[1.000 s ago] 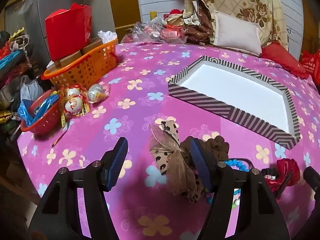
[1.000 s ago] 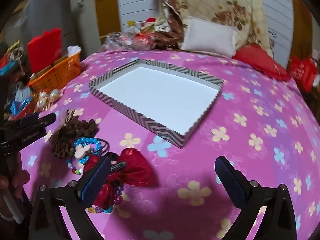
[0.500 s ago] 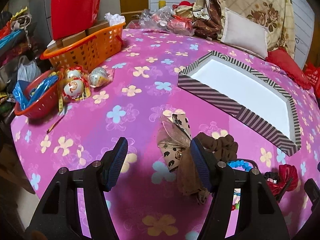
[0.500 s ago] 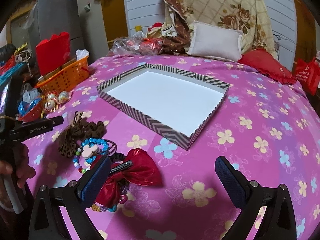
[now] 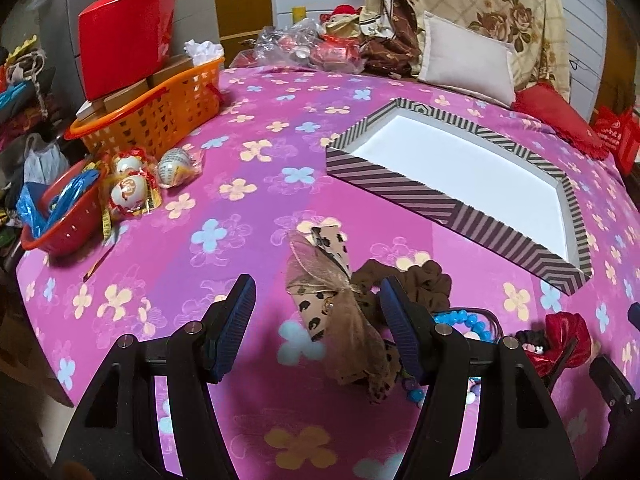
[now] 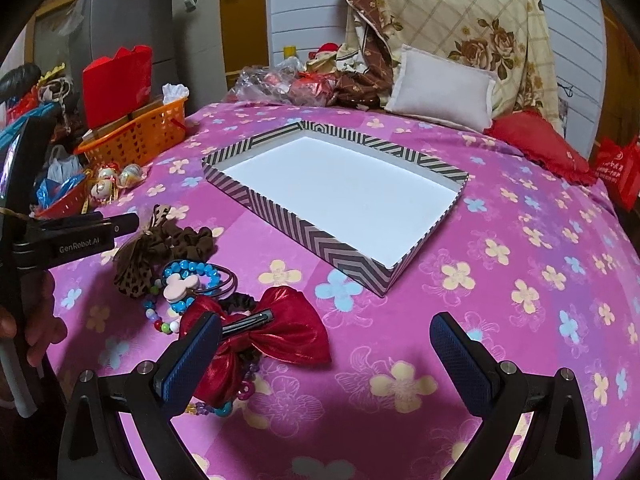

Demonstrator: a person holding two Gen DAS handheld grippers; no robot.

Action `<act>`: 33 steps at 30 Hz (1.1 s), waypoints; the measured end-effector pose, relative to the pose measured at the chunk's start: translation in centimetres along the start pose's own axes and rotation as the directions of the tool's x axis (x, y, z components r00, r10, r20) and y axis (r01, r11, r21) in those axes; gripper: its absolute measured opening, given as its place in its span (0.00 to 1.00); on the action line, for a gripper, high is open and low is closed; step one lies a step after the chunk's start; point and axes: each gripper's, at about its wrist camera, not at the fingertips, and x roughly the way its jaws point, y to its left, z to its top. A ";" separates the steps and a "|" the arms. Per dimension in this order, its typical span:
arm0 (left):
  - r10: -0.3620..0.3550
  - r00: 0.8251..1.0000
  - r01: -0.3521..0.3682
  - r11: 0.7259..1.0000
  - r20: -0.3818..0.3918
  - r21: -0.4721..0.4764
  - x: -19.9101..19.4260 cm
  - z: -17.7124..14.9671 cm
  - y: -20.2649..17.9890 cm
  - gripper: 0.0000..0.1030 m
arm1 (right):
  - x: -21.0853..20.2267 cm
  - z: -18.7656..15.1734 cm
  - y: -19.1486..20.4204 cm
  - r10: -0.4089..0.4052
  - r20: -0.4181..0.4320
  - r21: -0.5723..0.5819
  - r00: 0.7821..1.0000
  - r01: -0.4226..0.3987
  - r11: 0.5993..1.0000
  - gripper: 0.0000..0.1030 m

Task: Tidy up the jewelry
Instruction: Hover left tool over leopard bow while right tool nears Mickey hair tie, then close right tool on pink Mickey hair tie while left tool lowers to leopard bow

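A striped shallow box with a white inside lies empty on the pink flowered cloth. Near the front edge is a heap of hair ornaments: a leopard-print bow, a brown scrunchie, a blue bead bracelet with a pink mouse-shaped charm, and a shiny red bow. My left gripper is open, its fingers either side of the leopard bow. My right gripper is open, with its left finger over the red bow.
An orange basket with a red box, a red bowl and wrapped balls stand at the left edge. Pillows and bags line the back. A hand holds the left gripper's body.
Both cameras have risen and tilted slightly, so the cloth and box sit lower in view. The ornaments have not moved. Both grippers stay open.
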 end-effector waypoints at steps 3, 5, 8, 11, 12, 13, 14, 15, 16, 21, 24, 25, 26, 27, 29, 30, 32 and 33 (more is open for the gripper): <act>0.000 1.000 0.000 1.000 -0.001 0.007 0.0 -0.1 -0.2 0.63 | -0.1 0.0 0.3 0.010 0.004 -0.007 1.000 -0.010 1.000 1.00; 0.000 1.000 0.000 1.000 -0.002 0.009 0.1 -0.1 -0.3 0.63 | -0.2 0.0 0.4 0.016 0.006 -0.013 1.000 -0.016 1.000 1.00; 0.002 1.000 -0.002 1.000 -0.002 0.010 0.0 -0.2 -0.4 0.63 | -0.2 -0.2 0.6 0.028 0.006 -0.019 1.000 -0.028 0.999 1.00; 0.001 1.000 -0.001 1.000 0.000 0.008 0.0 -0.2 -0.3 0.63 | -0.3 -0.2 0.7 0.035 0.007 -0.019 0.999 -0.035 0.999 1.00; 0.002 1.000 -0.002 1.000 0.000 0.008 0.0 -0.2 -0.3 0.63 | -0.3 -0.2 0.7 0.036 0.007 -0.018 0.999 -0.036 0.999 1.00; 0.004 1.000 -0.004 1.000 0.000 0.008 0.1 -0.3 -0.4 0.63 | -0.3 -0.2 0.7 0.037 0.008 -0.018 0.999 -0.037 0.999 1.00; 0.004 1.000 -0.004 1.000 0.000 0.007 0.1 -0.3 -0.3 0.63 | -0.3 -0.2 0.7 0.038 0.007 -0.018 0.999 -0.038 0.999 1.00; 0.005 1.000 -0.005 1.000 -0.002 0.006 0.2 -0.3 -0.2 0.63 | -0.3 -0.2 0.8 0.040 0.006 -0.019 0.999 -0.040 0.999 1.00; 0.006 1.000 -0.006 1.000 -0.004 0.005 0.3 -0.4 -0.1 0.63 | -0.3 -0.2 0.8 0.040 0.005 -0.020 0.999 -0.040 0.999 1.00; 0.009 1.000 -0.009 1.000 -0.014 0.001 0.6 -0.3 0.1 0.63 | -0.2 -0.2 1.1 0.047 0.001 -0.028 0.999 -0.047 0.998 0.98; 0.010 1.000 -0.010 1.000 -0.015 -0.001 0.6 -0.3 0.3 0.63 | -0.2 -0.3 1.3 0.055 0.000 -0.032 0.998 -0.055 0.998 0.98; 0.010 1.000 -0.010 1.000 -0.016 -0.002 0.6 -0.3 0.3 0.63 | -0.2 -0.3 1.3 0.056 0.000 -0.034 0.998 -0.056 0.998 0.98; 0.011 1.000 -0.011 1.000 -0.018 -0.003 0.7 -0.3 0.3 0.63 | -0.2 -0.3 1.3 0.058 -0.001 -0.036 0.998 -0.058 0.998 0.98; 0.011 1.000 -0.011 1.000 -0.021 -0.004 0.8 -0.3 0.4 0.63 | -0.2 -0.3 1.4 0.058 -0.002 -0.038 0.998 -0.058 0.998 0.98; 0.011 1.000 -0.011 1.000 -0.026 -0.006 0.9 -0.3 0.5 0.63 | -0.2 -0.4 1.5 0.059 -0.003 -0.042 0.998 -0.059 0.997 0.97; 0.010 1.000 -0.010 1.000 -0.028 -0.007 0.9 -0.2 0.6 0.63 | -0.2 -0.4 1.5 0.061 -0.003 -0.043 0.998 -0.061 0.997 0.95; 0.009 0.999 -0.009 1.000 -0.030 -0.011 1.0 -0.1 0.8 0.63 | -0.2 -0.4 1.6 0.068 -0.004 -0.044 0.998 -0.068 0.997 0.93; 0.006 0.999 -0.007 1.000 -0.032 -0.023 1.0 0.0 1.3 0.63 | -0.3 -0.4 1.6 0.073 -0.004 -0.040 0.997 -0.073 0.996 0.93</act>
